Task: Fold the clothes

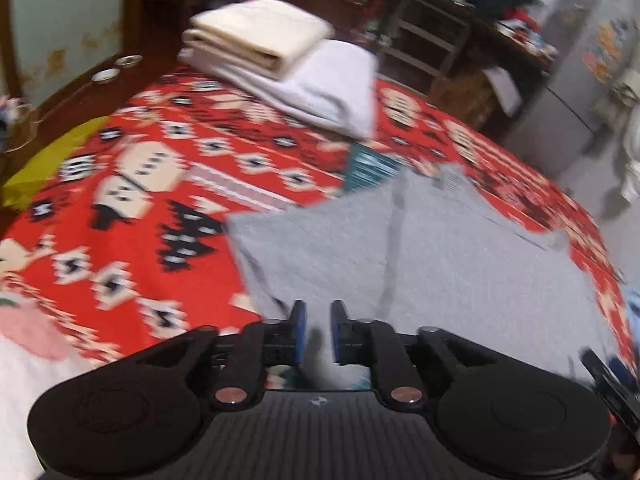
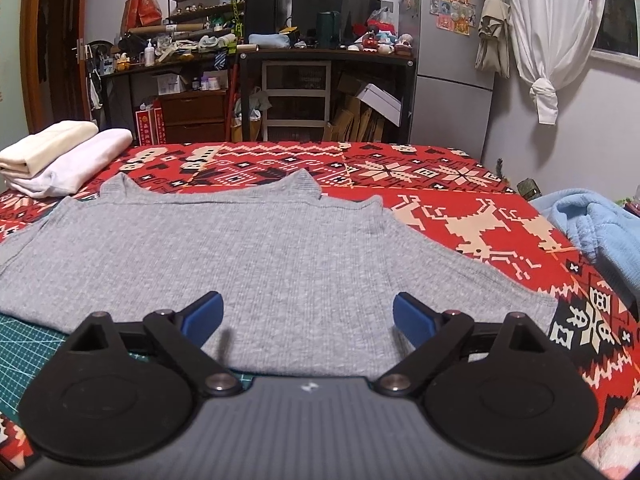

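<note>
Two garments already sit folded and stacked at the far left of the bed: a cream folded piece (image 2: 48,140) on top of a white folded piece (image 2: 80,160), so part of the pile looks done. The grey ribbed knit top (image 2: 260,248) lies spread flat on the red patterned blanket (image 2: 460,184), its near hem by the grippers and its far edge showing three raised points; no fold appears to have been started on it. The right gripper (image 2: 307,318) hovers above the near hem with its blue pads spread wide and nothing between them. The left gripper (image 1: 318,330) is over the same grey fabric with its fingers drawn close, a narrow gap between them; that view is blurred, and I cannot tell whether any cloth is pinched. A light blue fleece item (image 2: 592,232) lies at the right edge of the bed, probably awaiting its turn. Open blanket beyond and to the right of the top gives room to fold, while the stack crowds the far left corner.
</note>
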Demonstrator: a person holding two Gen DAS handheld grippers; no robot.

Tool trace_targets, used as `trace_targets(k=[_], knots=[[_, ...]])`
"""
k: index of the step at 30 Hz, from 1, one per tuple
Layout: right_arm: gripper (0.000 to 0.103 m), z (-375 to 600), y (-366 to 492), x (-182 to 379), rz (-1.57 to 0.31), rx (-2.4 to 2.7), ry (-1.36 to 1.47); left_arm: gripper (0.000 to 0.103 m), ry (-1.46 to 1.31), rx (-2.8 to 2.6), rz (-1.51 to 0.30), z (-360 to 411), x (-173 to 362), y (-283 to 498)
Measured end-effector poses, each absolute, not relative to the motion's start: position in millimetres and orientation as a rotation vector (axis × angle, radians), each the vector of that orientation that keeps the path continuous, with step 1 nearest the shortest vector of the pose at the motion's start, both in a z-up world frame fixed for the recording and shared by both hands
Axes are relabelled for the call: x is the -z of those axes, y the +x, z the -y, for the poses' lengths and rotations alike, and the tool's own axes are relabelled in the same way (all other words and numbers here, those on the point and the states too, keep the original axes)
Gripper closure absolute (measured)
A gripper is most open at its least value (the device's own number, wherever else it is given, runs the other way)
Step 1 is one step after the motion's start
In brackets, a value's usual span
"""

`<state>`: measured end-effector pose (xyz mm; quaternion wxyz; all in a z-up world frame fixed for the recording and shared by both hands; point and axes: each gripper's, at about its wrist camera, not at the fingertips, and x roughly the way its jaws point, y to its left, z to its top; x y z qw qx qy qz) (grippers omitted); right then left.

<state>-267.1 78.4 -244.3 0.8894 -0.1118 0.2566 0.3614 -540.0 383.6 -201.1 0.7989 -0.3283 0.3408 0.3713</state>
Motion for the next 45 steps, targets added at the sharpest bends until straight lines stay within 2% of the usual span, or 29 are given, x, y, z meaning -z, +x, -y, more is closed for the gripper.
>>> trace_targets(k=[1, 2, 9, 14, 15, 18, 21, 28, 37, 45], knots=[[0.010, -78.0, -266.4, 244.6, -0.538, -0.752, -0.229, 0.071, -0.716, -0.819, -0.727, -389.7, 202.3, -542.4], [0.010, -77.8, -265.5, 244.9, -0.541, -0.753, -0.227, 0.069, -0.718, -0.839, -0.726, -395.2, 204.2, -543.7], [0.010, -77.0, -264.4, 244.8, -0.550, -0.754, -0.214, 0.068, -0.612, -0.915, -0.809, -405.8, 220.7, -528.3], [0.009, -76.5, -260.8, 246.8, -0.570, -0.748, -0.202, 0.069, -0.551, -0.934, -0.788, -406.1, 226.0, -523.5], [0.009, -76.9, -260.6, 247.4, -0.573, -0.747, -0.203, 0.072, -0.550, -0.937, -0.783, -406.3, 226.1, -523.1], [0.009, -78.5, -261.4, 248.7, -0.573, -0.752, -0.209, 0.094, -0.550, -0.932, -0.771, -406.0, 226.6, -522.3], [0.009, -80.4, -262.3, 249.1, -0.569, -0.756, -0.216, 0.099, -0.558, -0.930, -0.754, -405.1, 226.9, -523.4], [0.009, -81.0, -260.7, 248.8, -0.563, -0.753, -0.214, 0.100, -0.456, -0.869, -0.693, -383.6, 198.0, -510.9], [0.009, -74.0, -250.8, 246.7, -0.564, -0.718, -0.169, 0.100, -0.294, -0.550, -0.610, -323.6, 136.6, -438.7], [0.009, -62.8, -237.8, 245.1, -0.567, -0.675, -0.117, 0.100, -0.354, -0.365, -0.608, -291.3, 150.2, -359.8]])
